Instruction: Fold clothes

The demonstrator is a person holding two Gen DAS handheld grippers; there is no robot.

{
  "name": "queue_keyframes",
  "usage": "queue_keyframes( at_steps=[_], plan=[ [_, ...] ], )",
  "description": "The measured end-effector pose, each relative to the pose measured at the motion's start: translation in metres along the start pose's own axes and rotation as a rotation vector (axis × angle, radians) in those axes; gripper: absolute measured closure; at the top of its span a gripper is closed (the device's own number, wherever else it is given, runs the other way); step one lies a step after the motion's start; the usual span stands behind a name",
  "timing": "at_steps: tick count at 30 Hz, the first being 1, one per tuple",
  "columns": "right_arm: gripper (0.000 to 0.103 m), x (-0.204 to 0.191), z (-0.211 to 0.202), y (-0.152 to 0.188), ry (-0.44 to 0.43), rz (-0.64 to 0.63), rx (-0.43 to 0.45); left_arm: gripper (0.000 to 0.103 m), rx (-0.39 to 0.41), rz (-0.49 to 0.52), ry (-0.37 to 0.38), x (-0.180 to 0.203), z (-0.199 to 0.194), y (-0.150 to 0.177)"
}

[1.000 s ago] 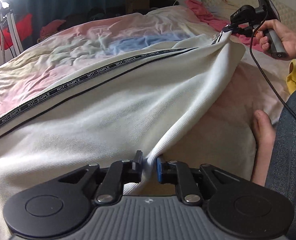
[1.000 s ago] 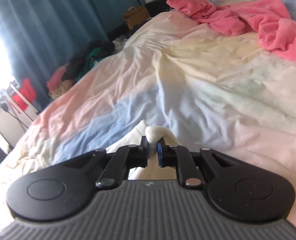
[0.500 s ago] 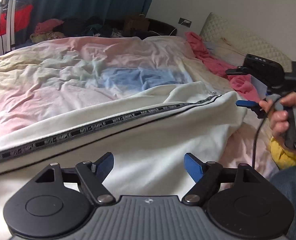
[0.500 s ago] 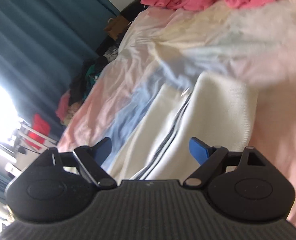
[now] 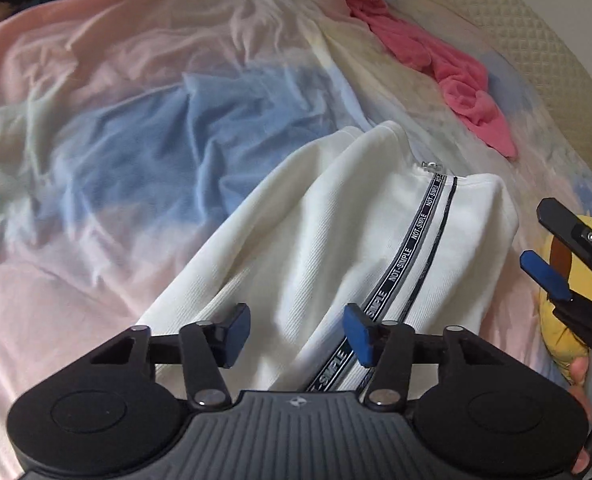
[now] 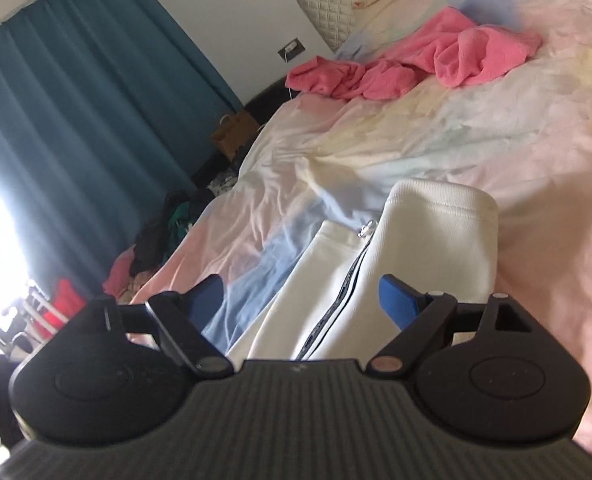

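Bedding fills both views: a rumpled duvet [image 5: 144, 128] in washed pink, blue and pale yellow patches covers the bed. On it lies the white garment [image 5: 335, 240], flat on the cover, with a dark tape stripe [image 5: 411, 256] lettered NOT-SIMPLE running along its length toward a small metal zip pull [image 5: 429, 166] at twelve o'clock. Left hand-held gripper [image 5: 296, 332] hovers above the near end of the cloth, blue pads spread wide, gripping nothing. Right hand-held gripper [image 6: 299, 300] likewise stands wide open and empty over the garment's far end [image 6: 435, 232], whose hemmed edge curls at one o'clock. From the left view that gripper shows at three o'clock, held by a hand [image 5: 587, 408], beside a yellow soft thing [image 5: 567, 312]. Pink towel [image 6: 415, 64] lies crumpled near a quilted headboard [image 6: 327, 4]. Teal curtains [image 6: 76, 120] hang at ten o'clock, bright window glare beneath, clothes heaped [image 6: 164, 232] beside the bed.
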State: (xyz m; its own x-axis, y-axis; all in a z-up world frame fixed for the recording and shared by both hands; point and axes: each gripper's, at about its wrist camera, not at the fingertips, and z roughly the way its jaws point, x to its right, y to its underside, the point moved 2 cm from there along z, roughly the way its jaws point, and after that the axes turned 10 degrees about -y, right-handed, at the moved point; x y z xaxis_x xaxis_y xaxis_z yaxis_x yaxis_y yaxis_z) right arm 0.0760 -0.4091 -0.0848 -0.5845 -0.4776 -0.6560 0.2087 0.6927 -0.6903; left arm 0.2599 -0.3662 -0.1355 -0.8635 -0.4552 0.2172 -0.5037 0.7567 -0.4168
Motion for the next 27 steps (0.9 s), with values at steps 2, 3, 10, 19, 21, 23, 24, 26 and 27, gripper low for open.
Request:
queue_keyframes(
  at_steps=[2, 3, 10, 19, 21, 23, 24, 26, 27],
  plan=[
    [0.017, 0.003, 0.008, 0.003, -0.002, 0.010, -0.025, 0.061, -0.025, -0.026, 0.002, -0.002, 0.011, -0.006],
    [0.017, 0.005, 0.011, 0.005, -0.001, 0.023, -0.034, 0.066, -0.038, -0.039, 0.003, -0.003, 0.017, -0.008],
    [0.016, 0.016, 0.019, 0.010, 0.010, 0.097, -0.067, 0.100, -0.068, -0.068, -0.075, 0.005, 0.033, -0.023],
    [0.016, 0.011, 0.014, 0.006, -0.007, 0.086, -0.050, 0.101, 0.063, 0.049, -0.353, 0.027, 0.021, -0.039],
    [0.016, 0.011, 0.014, 0.006, -0.005, 0.084, -0.050, 0.100, 0.093, 0.074, -0.414, 0.032, 0.019, -0.042],
    [0.016, 0.010, 0.013, 0.006, -0.007, 0.070, -0.048, 0.099, 0.122, 0.100, -0.476, 0.036, 0.016, -0.046],
    [0.016, 0.010, 0.013, 0.006, -0.011, 0.062, -0.046, 0.096, 0.136, 0.113, -0.506, 0.039, 0.015, -0.048],
    [0.016, 0.010, 0.013, 0.007, -0.026, 0.053, -0.054, 0.085, 0.173, 0.070, -0.503, 0.032, 0.008, -0.039],
    [0.016, 0.009, 0.014, 0.007, -0.033, 0.050, -0.059, 0.078, 0.193, 0.029, -0.485, 0.027, 0.001, -0.031]
  ],
)
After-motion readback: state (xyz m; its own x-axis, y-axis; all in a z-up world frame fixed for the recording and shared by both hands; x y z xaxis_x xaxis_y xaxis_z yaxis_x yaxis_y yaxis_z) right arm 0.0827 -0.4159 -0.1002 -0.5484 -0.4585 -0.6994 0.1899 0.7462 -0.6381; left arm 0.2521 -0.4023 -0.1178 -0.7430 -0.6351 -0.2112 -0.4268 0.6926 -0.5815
